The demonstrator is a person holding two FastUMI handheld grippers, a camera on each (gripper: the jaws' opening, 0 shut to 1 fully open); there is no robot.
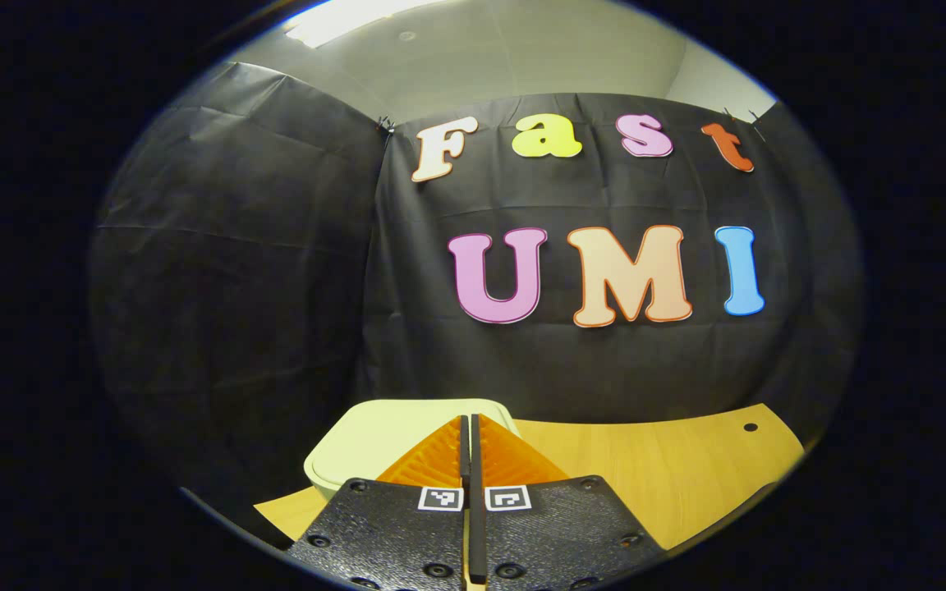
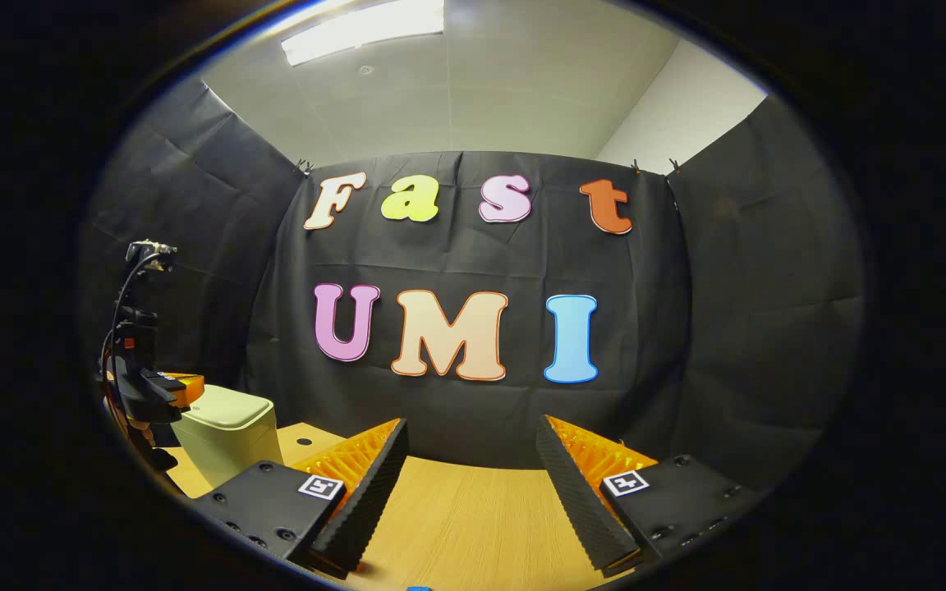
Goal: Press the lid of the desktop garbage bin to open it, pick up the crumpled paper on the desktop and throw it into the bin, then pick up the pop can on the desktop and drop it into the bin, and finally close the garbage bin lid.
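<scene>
In the left gripper view we see the left gripper [image 1: 470,435] at the bottom of the picture with its two fingers [image 1: 432,460] brought together, only a thin dark seam between them and nothing held. Their tips lie over the lid of the pale green, rounded plastic desktop garbage bin [image 1: 374,439], which stands just beyond and a little to the left of them; we cannot tell whether the tips touch the lid or hang just above it. The lid lies flat and closed on the bin. The bin stands on the light wooden table [image 1: 670,468], which stretches away to the right, with a small dark round hole [image 1: 750,427] near its far right corner. In the right gripper view we see the right gripper [image 2: 470,443] with its fingers [image 2: 366,484] spread wide apart, nothing between them but bare table top [image 2: 465,517]. It is well apart from the bin [image 2: 227,439], which we see far to the left in that view, lid shut. Over the bin, at the left edge, we see the left gripper [image 2: 173,387] from the side, its fingertips reaching over the near top edge of the lid, with dark cables [image 2: 124,287] rising above its body. Behind the table hangs the black cloth wall [image 2: 711,328], and above it a pale ceiling with a long bright light panel [image 2: 366,29].
</scene>
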